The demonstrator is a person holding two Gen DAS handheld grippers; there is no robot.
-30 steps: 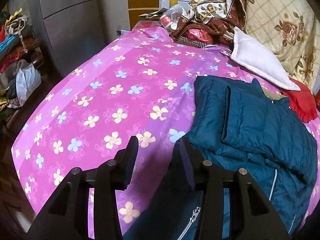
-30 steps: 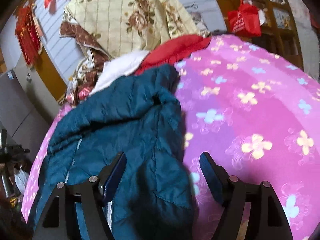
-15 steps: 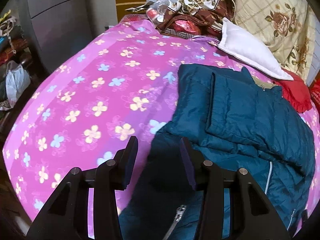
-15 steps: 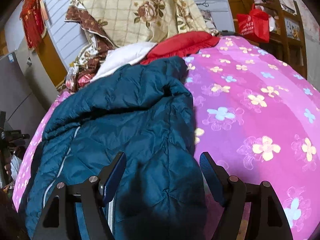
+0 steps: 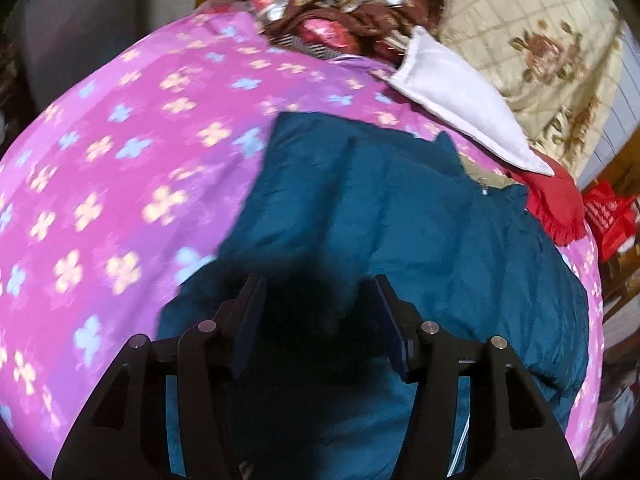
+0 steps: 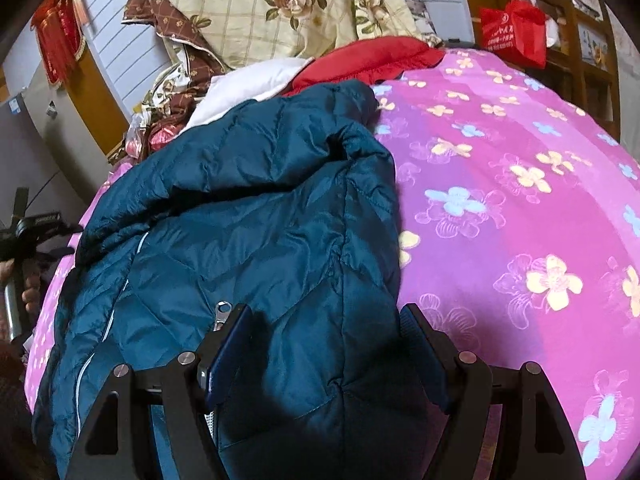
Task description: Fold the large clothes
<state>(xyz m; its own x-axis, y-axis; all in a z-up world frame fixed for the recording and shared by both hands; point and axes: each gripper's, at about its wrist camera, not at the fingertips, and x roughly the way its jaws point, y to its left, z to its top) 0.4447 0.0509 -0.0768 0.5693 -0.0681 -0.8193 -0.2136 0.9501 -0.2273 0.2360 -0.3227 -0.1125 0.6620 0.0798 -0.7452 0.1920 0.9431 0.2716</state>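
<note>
A dark teal quilted jacket (image 5: 400, 216) lies on the bed's pink flowered sheet (image 5: 120, 160), with its sleeves laid over the body. My left gripper (image 5: 318, 294) is open just above the jacket's near left part; nothing is between its fingers. In the right wrist view the jacket (image 6: 248, 216) fills the left half, with a zip pull by the left finger. My right gripper (image 6: 326, 320) is open wide and straddles the jacket's near right edge, fabric lying between the fingers without being pinched.
A white pillow (image 5: 460, 100), a red cloth (image 5: 556, 204) and a cream rose-print quilt (image 5: 532, 40) pile at the head of the bed. A red bag (image 6: 514, 32) hangs on wooden shelves to the right. The pink sheet (image 6: 520, 200) lies bare right of the jacket.
My left gripper has swung right from the bare sheet onto the jacket and opened wider. My right gripper has moved lower and closer over the jacket's edge.
</note>
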